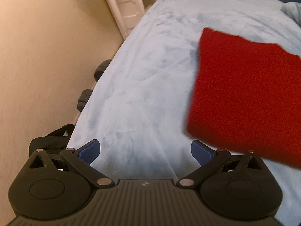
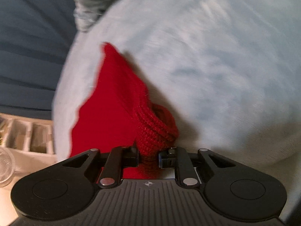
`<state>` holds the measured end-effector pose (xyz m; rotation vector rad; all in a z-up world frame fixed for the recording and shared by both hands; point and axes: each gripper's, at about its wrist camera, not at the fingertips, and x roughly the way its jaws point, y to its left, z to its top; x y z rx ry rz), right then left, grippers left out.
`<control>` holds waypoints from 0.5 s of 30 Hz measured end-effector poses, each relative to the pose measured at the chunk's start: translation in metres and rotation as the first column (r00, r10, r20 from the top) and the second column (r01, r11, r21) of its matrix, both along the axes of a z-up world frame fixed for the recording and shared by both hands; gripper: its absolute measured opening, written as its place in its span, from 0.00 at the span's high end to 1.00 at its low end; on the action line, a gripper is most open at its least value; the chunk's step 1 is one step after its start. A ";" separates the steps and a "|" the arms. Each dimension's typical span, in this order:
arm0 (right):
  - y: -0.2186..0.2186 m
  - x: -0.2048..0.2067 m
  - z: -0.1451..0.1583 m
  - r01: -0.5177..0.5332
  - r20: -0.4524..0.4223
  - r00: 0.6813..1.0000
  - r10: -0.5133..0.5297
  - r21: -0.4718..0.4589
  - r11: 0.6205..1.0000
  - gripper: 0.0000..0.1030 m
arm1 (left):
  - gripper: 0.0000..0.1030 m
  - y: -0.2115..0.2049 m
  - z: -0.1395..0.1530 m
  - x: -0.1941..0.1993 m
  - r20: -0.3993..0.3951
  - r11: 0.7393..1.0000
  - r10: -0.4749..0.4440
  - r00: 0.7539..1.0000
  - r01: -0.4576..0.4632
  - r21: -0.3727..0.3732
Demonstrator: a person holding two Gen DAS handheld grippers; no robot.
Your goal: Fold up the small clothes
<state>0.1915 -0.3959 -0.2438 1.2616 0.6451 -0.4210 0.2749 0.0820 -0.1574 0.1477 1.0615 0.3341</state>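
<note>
A red knitted garment point(image 1: 246, 94) hangs or lies at the right of the left wrist view, over the pale blue blanket point(image 1: 150, 66). My left gripper point(image 1: 145, 151) is wide open and empty, low over the blanket, left of the garment. My right gripper point(image 2: 148, 155) is shut on the garment's ribbed edge point(image 2: 156, 131); the red cloth point(image 2: 109, 109) stretches away from the jaws toward the left. The frames are blurred by motion.
A beige floor point(image 1: 47, 56) lies left of the blanket, with dark shoes point(image 1: 101, 69) and a black bag point(image 1: 50, 139) by the edge. A white shelf unit point(image 1: 128, 5) stands beyond. A dark blue surface point(image 2: 32, 47) and crumpled grey cloth point(image 2: 90, 5) lie behind.
</note>
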 end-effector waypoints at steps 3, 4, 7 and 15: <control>0.002 -0.001 -0.007 0.024 -0.016 1.000 -0.024 0.012 1.000 0.83 | 0.00 0.012 -0.017 0.017 -0.021 0.999 0.038 0.999 -0.038 -0.025; 0.003 0.001 -0.004 0.021 -0.034 0.999 -0.021 -0.004 1.000 0.83 | 0.00 0.016 -0.022 0.021 -0.020 0.998 0.049 0.999 -0.049 -0.043; 0.008 0.012 0.006 0.005 -0.111 0.994 -0.011 -0.053 0.999 0.82 | 0.00 0.027 -0.034 0.029 -0.025 0.994 0.068 0.997 -0.069 -0.080; 0.089 0.090 0.128 -0.230 -0.271 0.959 0.078 -0.595 0.770 0.85 | 0.00 0.067 -0.045 0.023 0.012 0.973 0.073 0.997 -0.069 -0.219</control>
